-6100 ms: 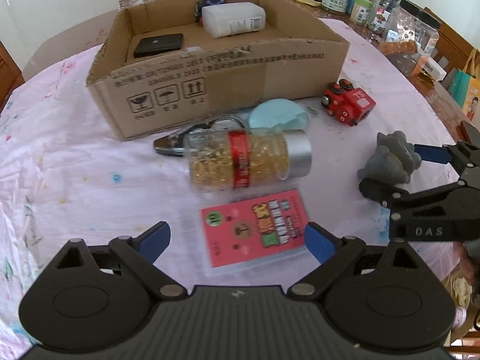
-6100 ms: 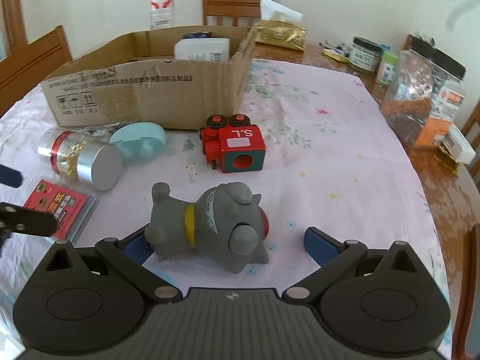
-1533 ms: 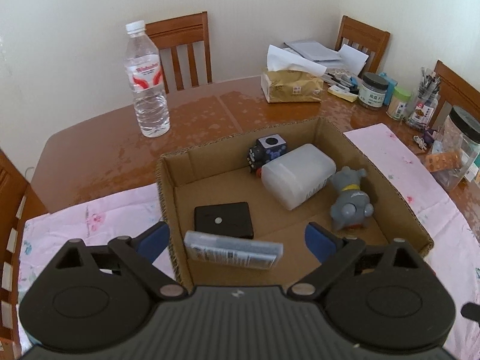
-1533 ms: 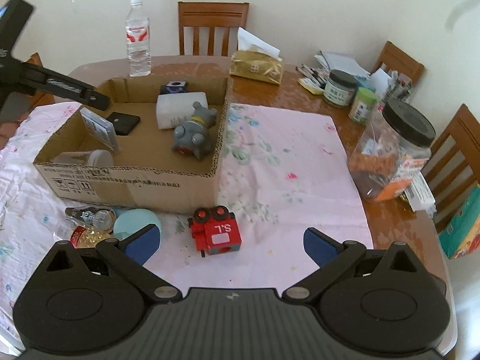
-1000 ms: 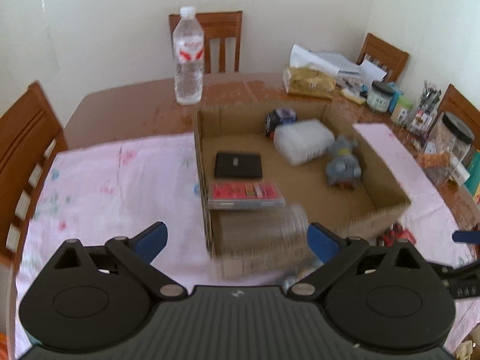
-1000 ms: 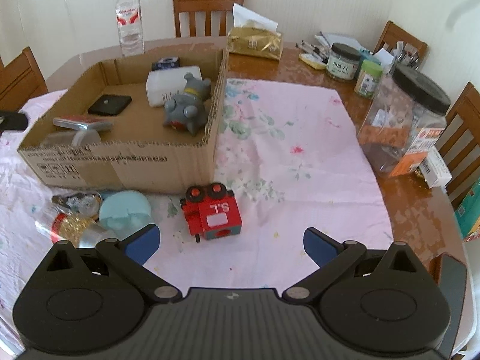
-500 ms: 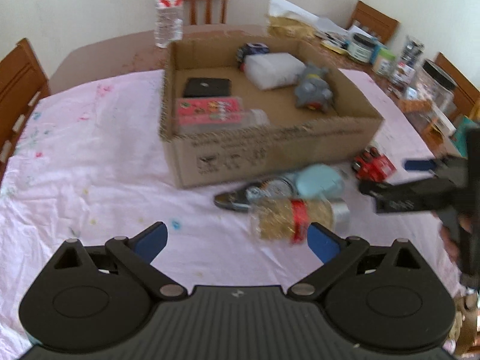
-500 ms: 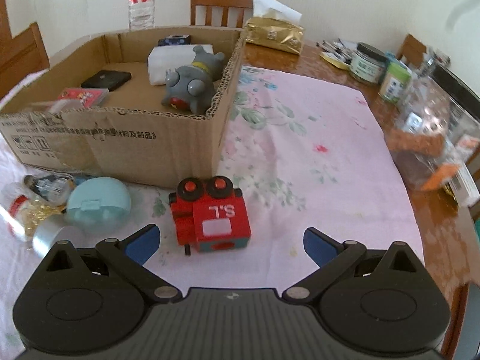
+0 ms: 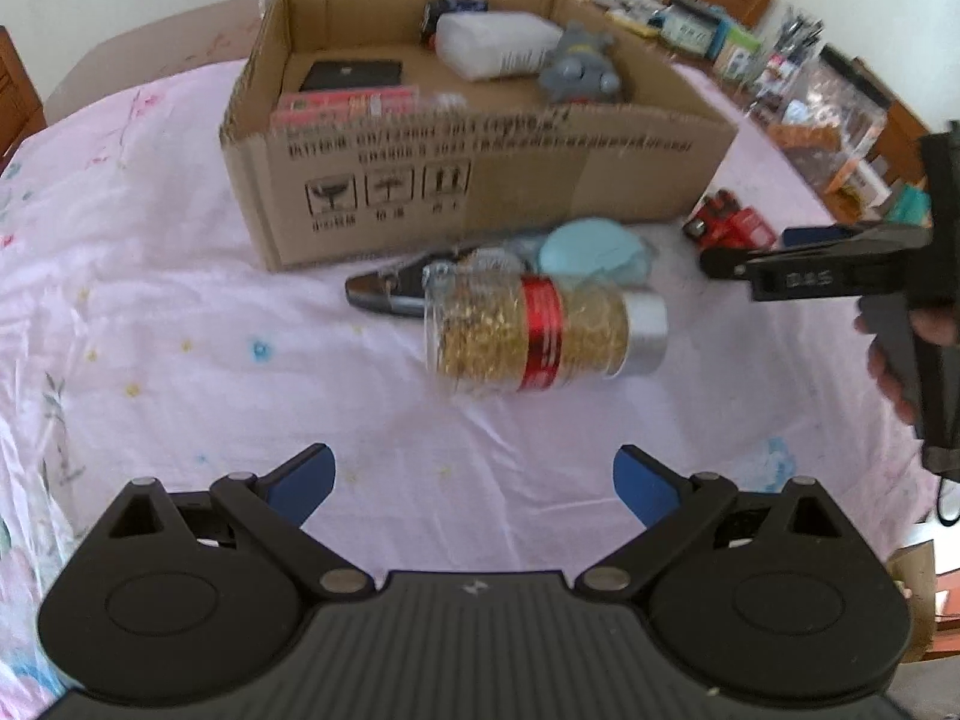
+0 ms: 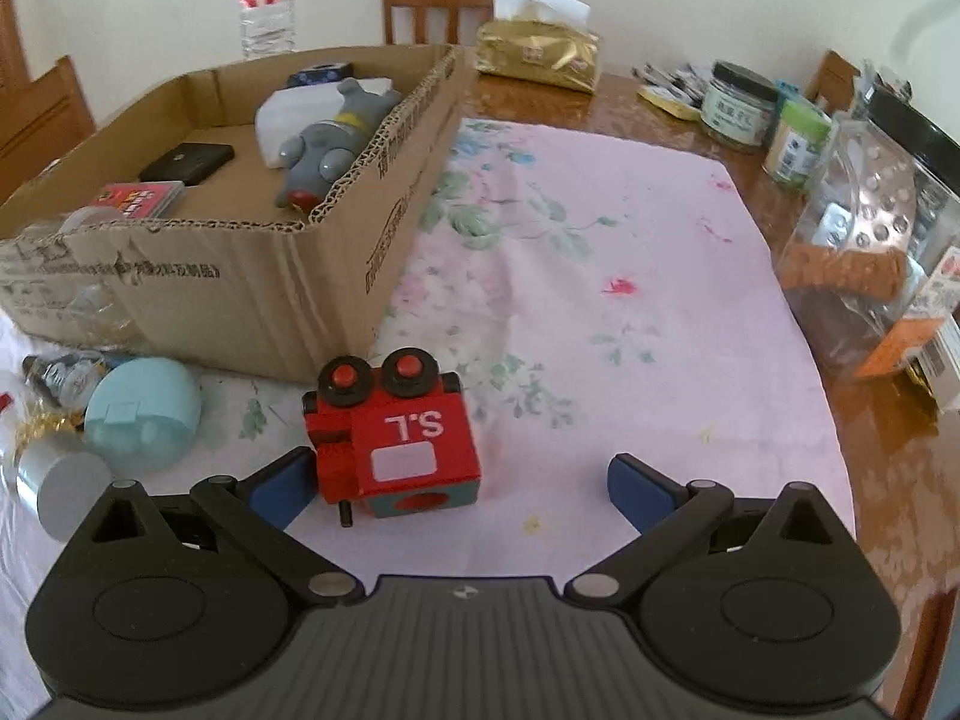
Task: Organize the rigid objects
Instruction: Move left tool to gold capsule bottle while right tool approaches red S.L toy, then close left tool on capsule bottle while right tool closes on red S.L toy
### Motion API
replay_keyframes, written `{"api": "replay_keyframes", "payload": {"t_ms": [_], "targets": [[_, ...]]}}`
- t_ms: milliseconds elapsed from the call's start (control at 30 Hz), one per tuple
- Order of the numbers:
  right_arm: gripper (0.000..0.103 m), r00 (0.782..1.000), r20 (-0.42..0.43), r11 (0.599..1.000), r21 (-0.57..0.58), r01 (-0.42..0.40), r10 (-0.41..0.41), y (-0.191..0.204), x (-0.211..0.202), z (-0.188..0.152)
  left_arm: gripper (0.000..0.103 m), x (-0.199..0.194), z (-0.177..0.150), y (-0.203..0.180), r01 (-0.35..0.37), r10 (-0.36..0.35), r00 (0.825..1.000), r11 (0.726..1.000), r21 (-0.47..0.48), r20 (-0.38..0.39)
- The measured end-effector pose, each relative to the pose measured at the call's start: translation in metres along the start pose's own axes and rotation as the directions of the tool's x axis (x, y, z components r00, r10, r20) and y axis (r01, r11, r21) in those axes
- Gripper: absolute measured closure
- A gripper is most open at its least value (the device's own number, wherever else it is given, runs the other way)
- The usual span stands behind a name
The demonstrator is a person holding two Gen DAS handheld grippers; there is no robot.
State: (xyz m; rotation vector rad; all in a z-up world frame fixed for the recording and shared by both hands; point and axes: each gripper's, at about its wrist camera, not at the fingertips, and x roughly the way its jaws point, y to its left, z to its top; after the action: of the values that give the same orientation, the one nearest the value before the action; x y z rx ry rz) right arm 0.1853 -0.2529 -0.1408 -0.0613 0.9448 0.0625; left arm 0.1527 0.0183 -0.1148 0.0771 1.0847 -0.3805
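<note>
A cardboard box holds a grey toy, a white container, a black case and a red card pack. In front of it lie a jar of gold pieces, a light blue case, a dark tool and a red toy train. My left gripper is open and empty, short of the jar. My right gripper is open, with the train just inside its left finger.
A pink floral cloth covers the table. Jars, a large clear container and a gold tissue pack stand at the right and back. A water bottle and chairs are behind the box.
Both grippers have come down and closer to the loose items. The left has neared the jar; the right has closed in around the red train.
</note>
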Motion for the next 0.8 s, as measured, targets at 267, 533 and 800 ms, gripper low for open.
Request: {"api": "replay_keyframes", "payload": {"t_ms": [267,533,800], "targets": [[0.0,0.998,0.059,0.998,-0.046,-0.036,0.039,-0.004,-0.004,-0.01,0.001,0.017,-0.001,-0.033,-0.128,0.127,0.991,0.992,0.019,0.033],[0.0,0.994,0.051,0.99,-0.113,-0.09,0.096,-0.009,-0.007,-0.011,0.0,0.03,0.012,-0.054,-0.151,0.152,0.984,0.988,-0.023,0.089],[0.0,0.991,0.066,0.985,-0.136,-0.109,0.119,-0.011,-0.009,-0.014,0.001,0.035,0.024,-0.062,-0.204,0.206,0.972,0.979,-0.028,0.115]]}}
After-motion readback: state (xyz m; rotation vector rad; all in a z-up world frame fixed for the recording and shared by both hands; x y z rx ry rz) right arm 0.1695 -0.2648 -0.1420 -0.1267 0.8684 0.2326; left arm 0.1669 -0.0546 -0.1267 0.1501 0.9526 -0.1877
